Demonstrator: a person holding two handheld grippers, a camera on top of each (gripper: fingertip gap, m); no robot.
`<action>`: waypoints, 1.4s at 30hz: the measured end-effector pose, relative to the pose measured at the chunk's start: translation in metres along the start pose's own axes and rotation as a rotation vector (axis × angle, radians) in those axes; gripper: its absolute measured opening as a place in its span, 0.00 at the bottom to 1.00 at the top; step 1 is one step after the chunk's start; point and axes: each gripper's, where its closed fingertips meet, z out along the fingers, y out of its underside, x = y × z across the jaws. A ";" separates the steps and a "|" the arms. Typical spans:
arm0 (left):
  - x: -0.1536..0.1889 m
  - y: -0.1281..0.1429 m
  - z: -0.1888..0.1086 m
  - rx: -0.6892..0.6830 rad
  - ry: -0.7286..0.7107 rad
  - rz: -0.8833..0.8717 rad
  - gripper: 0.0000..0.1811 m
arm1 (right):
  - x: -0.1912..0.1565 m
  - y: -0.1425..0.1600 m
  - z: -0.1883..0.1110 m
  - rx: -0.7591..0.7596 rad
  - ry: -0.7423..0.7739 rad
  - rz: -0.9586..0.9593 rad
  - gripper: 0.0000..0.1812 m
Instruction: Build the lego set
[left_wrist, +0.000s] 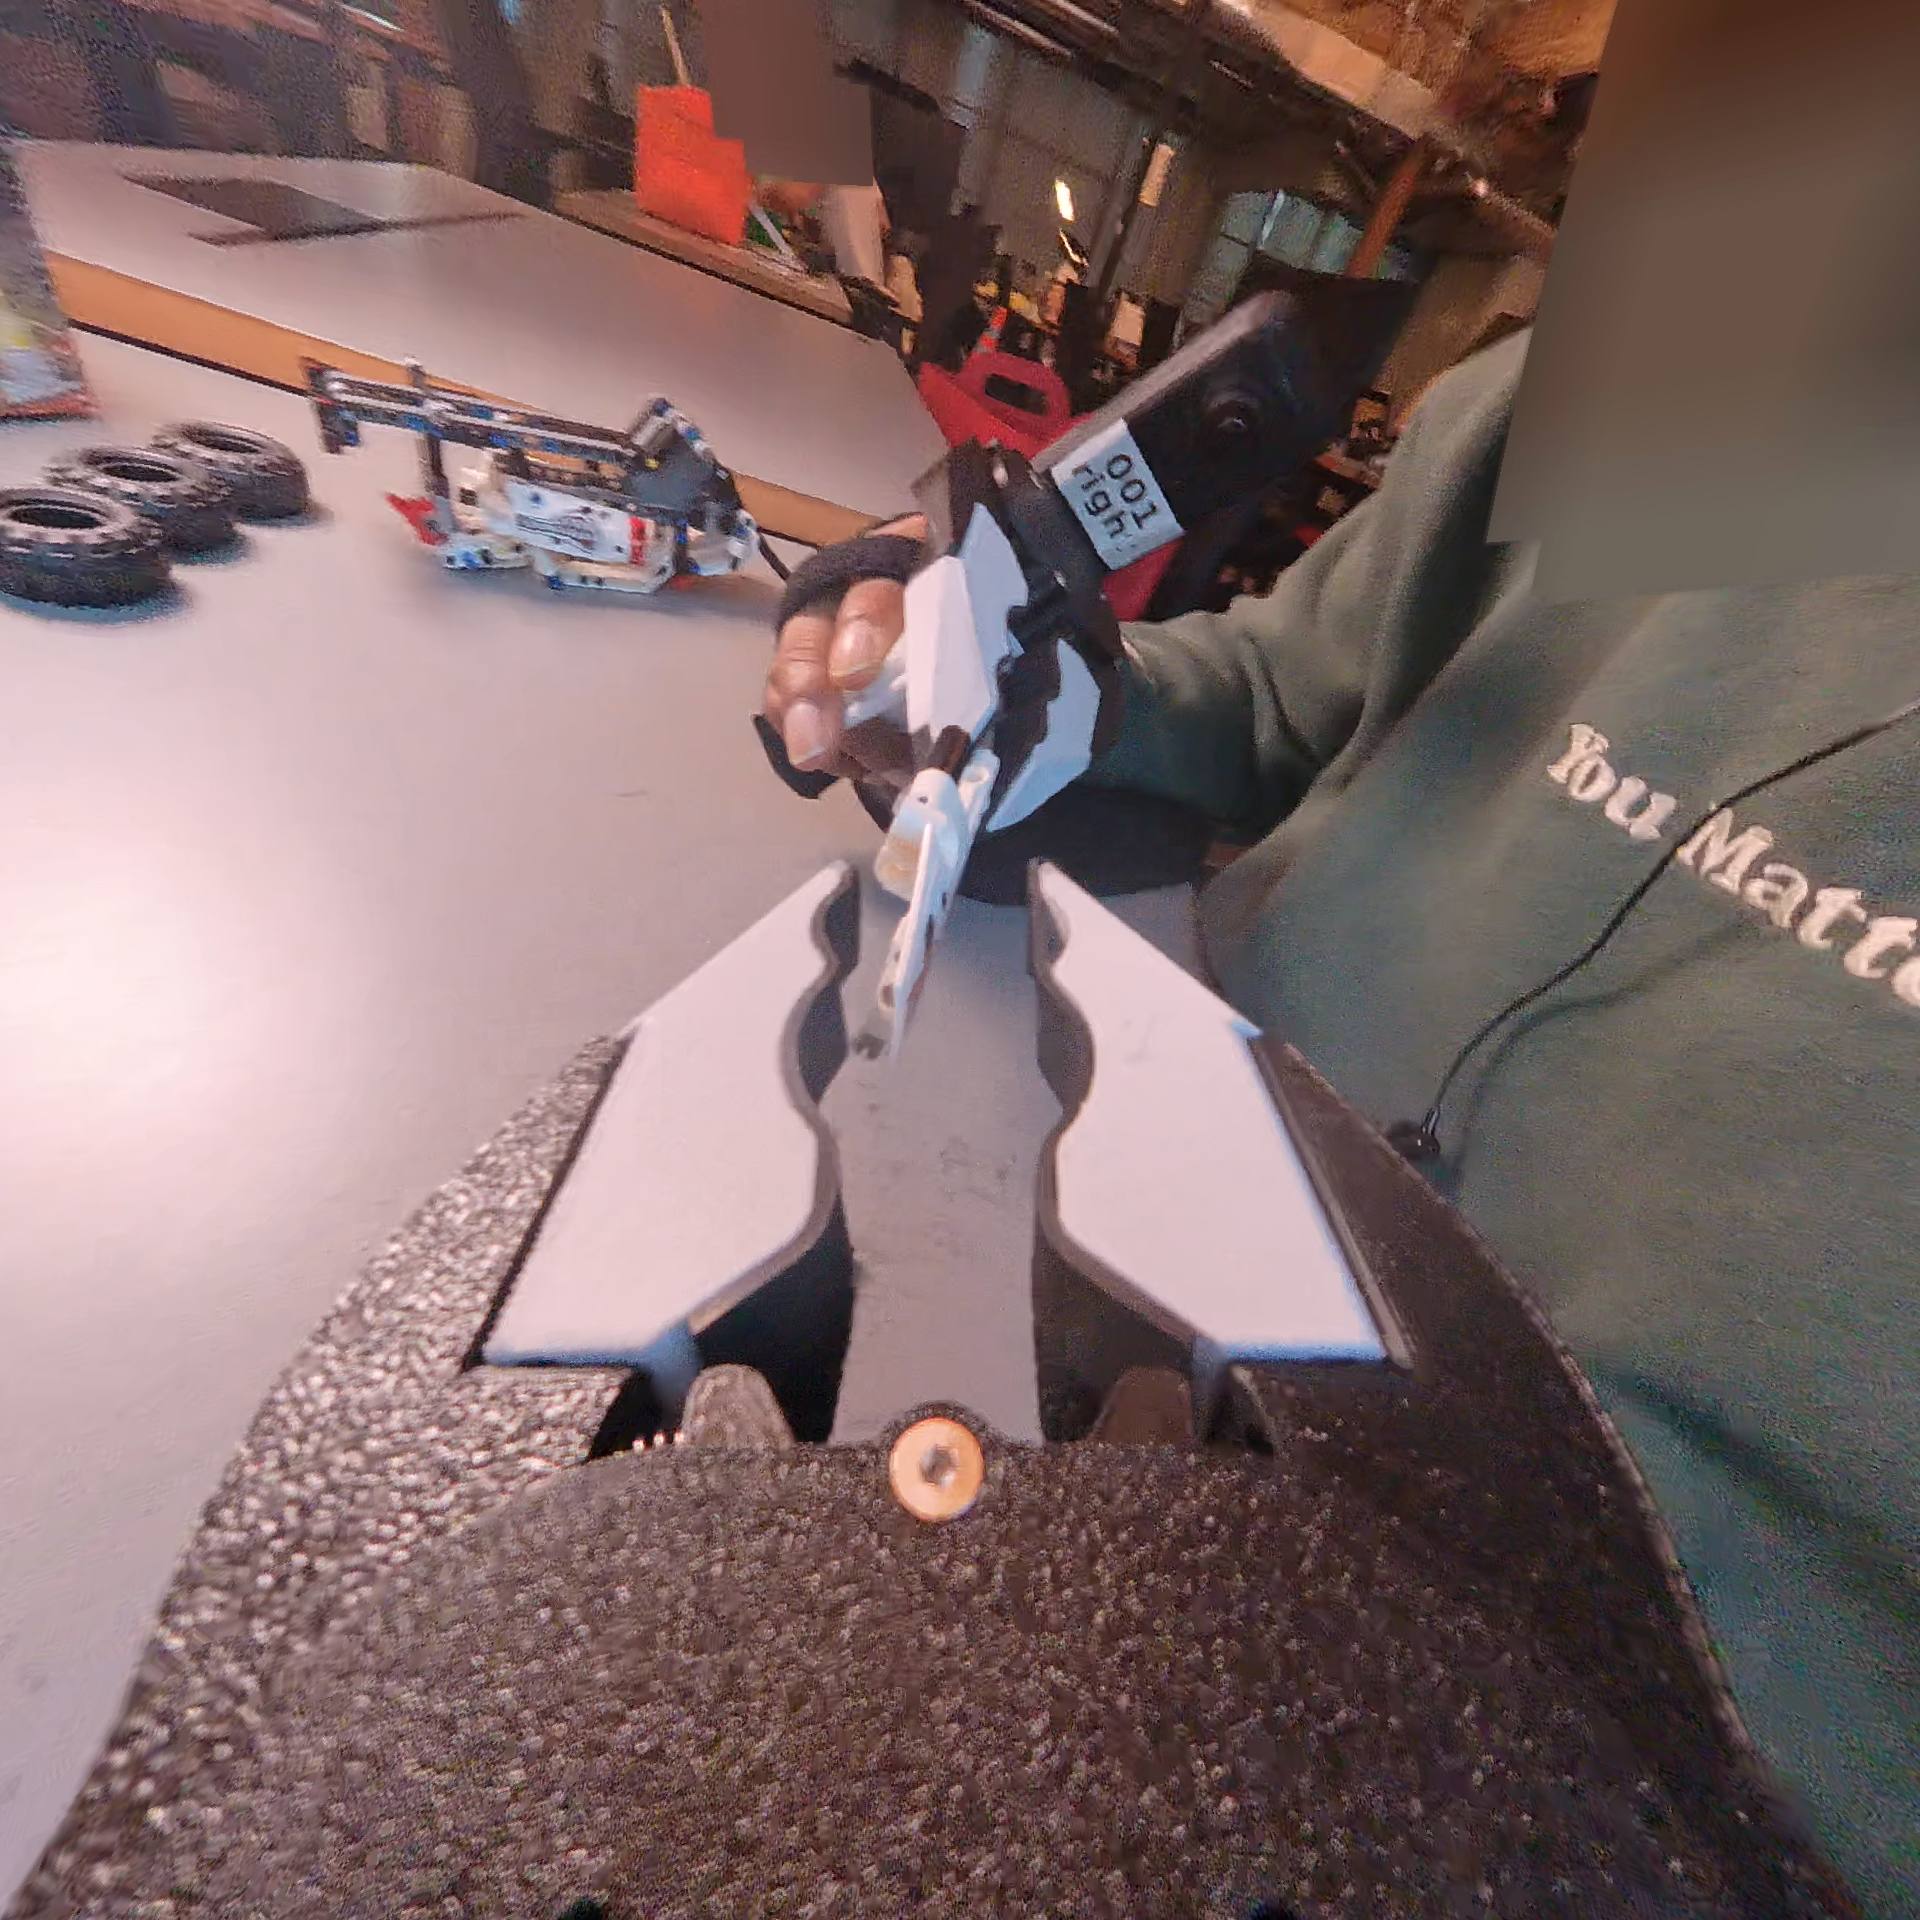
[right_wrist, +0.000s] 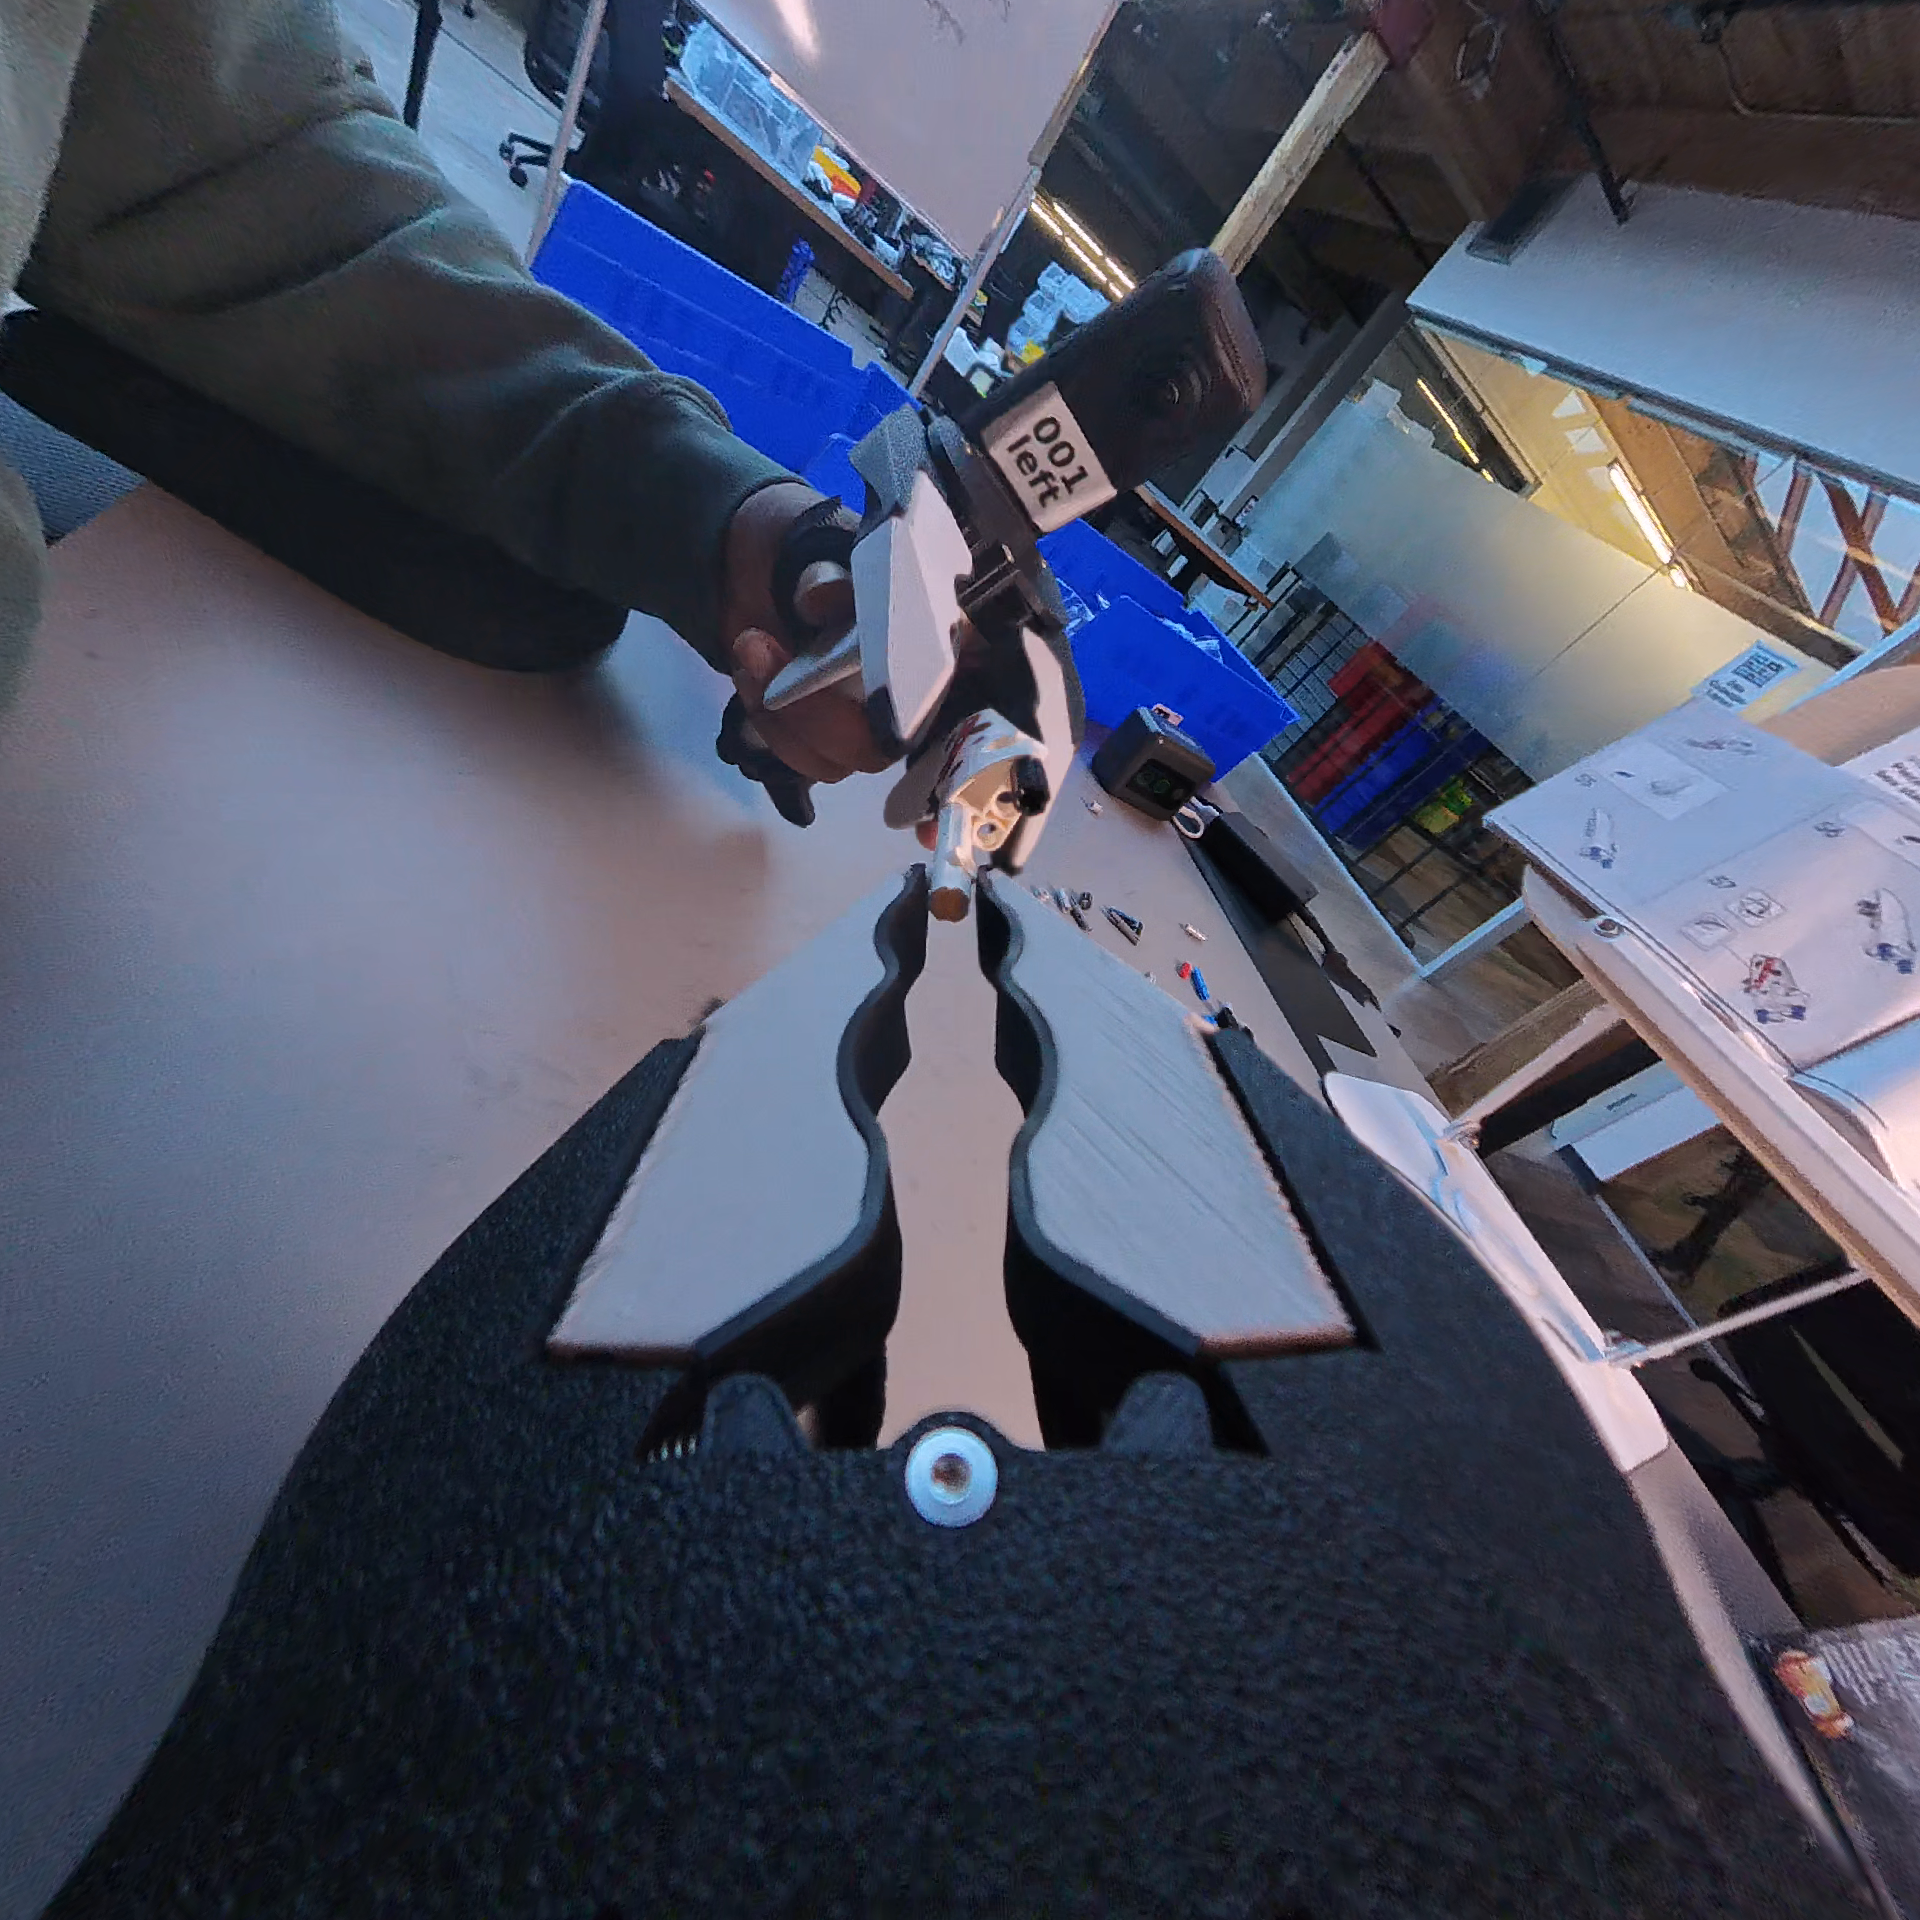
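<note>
1. The worktop (left_wrist: 312, 831) carries the half-built truck (left_wrist: 561, 488) and three tyres (left_wrist: 135, 499) far to your left; the manual (right_wrist: 1766, 904) stands propped at your right.
2. Your right gripper (right_wrist: 951, 883) is nearly pressed together, pinching the end of a small white piece (right_wrist: 971, 821) at its fingertips. Keep that pinch firm and level.
3. Your left gripper (left_wrist: 940, 883) is spread in its own view, the piece hanging between its fingertips. In the right wrist view its jaws look to be round the piece's other end, but I cannot tell if they grip.
4. Judging from this, you are handing over or joining in mid-air above the worktop. Close the left squarely on the flat sides before the right lets go.
5. Loose pins (right_wrist: 1091, 909) lie just beyond the piece, near at hand.
</note>
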 end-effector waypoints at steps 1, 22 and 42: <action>0.002 0.003 0.003 -0.021 -0.004 0.033 0.13 | -0.002 0.000 0.000 0.003 -0.008 -0.008 0.05; -0.002 -0.001 0.007 -0.037 -0.151 0.226 0.08 | 0.000 -0.004 -0.002 0.048 -0.074 0.248 0.04; -0.009 0.000 0.001 -0.020 -0.135 0.143 0.11 | 0.008 0.003 -0.001 0.032 -0.080 0.384 0.04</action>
